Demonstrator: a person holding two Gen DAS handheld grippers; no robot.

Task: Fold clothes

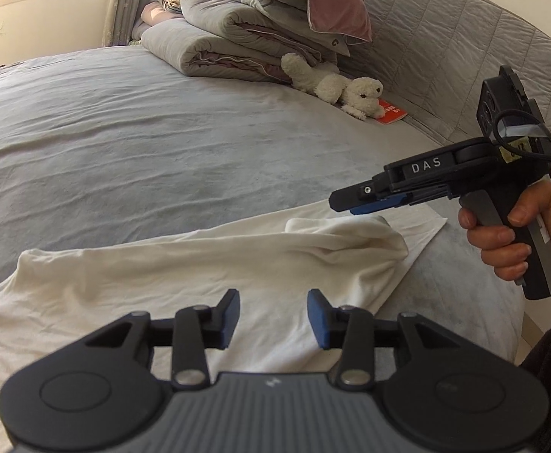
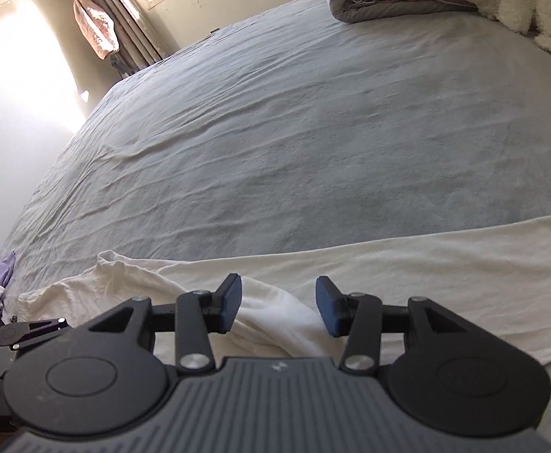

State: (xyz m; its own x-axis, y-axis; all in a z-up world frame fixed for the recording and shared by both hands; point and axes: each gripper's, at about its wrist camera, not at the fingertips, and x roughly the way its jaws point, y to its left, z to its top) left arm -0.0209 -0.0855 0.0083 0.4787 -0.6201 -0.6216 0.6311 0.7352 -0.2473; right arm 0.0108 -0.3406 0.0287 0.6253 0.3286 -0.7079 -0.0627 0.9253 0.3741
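Left wrist view: a cream-white cotton garment (image 1: 207, 264) lies partly folded along the near edge of a bed with a grey sheet (image 1: 143, 132), the left claw (image 1: 273, 317) hovering parted and empty above it; the right claw (image 2: 279, 309), likewise parted, straddles a raised fold without pinching it

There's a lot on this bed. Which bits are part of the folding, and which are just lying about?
Part of the folding: white garment, left gripper, right gripper.

Just lying about: stuffed dog, folded quilts, pink pillow, red booklet.
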